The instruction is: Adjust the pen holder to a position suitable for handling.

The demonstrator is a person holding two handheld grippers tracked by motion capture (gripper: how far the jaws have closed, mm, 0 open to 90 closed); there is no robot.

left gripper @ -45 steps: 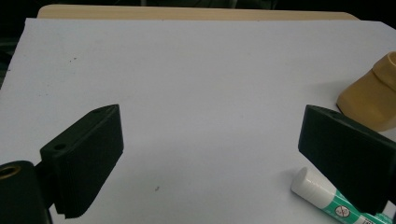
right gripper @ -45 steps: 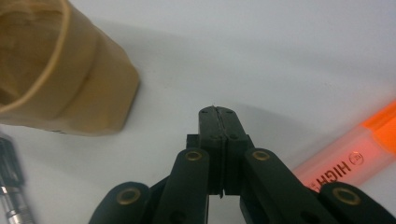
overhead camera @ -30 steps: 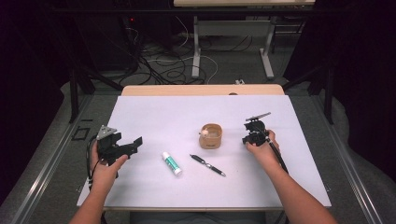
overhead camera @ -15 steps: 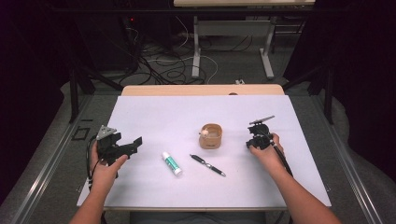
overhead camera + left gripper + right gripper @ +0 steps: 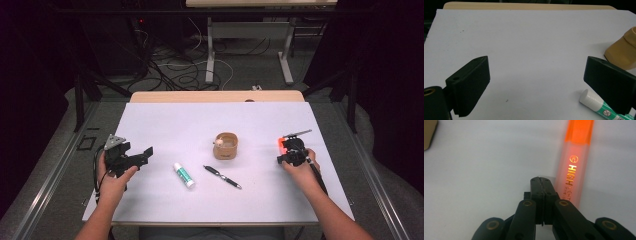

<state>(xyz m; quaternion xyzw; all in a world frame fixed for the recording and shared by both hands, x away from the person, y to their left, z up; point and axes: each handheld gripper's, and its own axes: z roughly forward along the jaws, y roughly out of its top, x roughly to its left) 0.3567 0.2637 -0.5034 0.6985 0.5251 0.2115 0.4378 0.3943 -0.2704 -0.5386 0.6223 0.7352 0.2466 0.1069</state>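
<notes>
An orange highlighter (image 5: 575,165) lies on the white sheet (image 5: 200,125), just beside my right gripper (image 5: 541,180). That gripper's jaws are shut flat against each other with nothing between them. In the high view the right gripper (image 5: 287,150) sits at the sheet's right side, with the highlighter's orange end (image 5: 280,144) at its left. My left gripper (image 5: 142,155) rests at the left edge with its jaws wide open and empty (image 5: 536,72). A green-and-white glue stick (image 5: 599,105) lies close to its right jaw.
A tan holder (image 5: 226,145) stands mid-sheet, with a black pen (image 5: 222,176) lying in front of it and the glue stick (image 5: 183,175) to the pen's left. The wooden table edge (image 5: 215,96) shows behind the sheet. Cables and desk legs lie beyond it.
My right hand has moved to the right and slightly nearer the front edge, jaws still shut. The left hand and the objects on the sheet have stayed put.
</notes>
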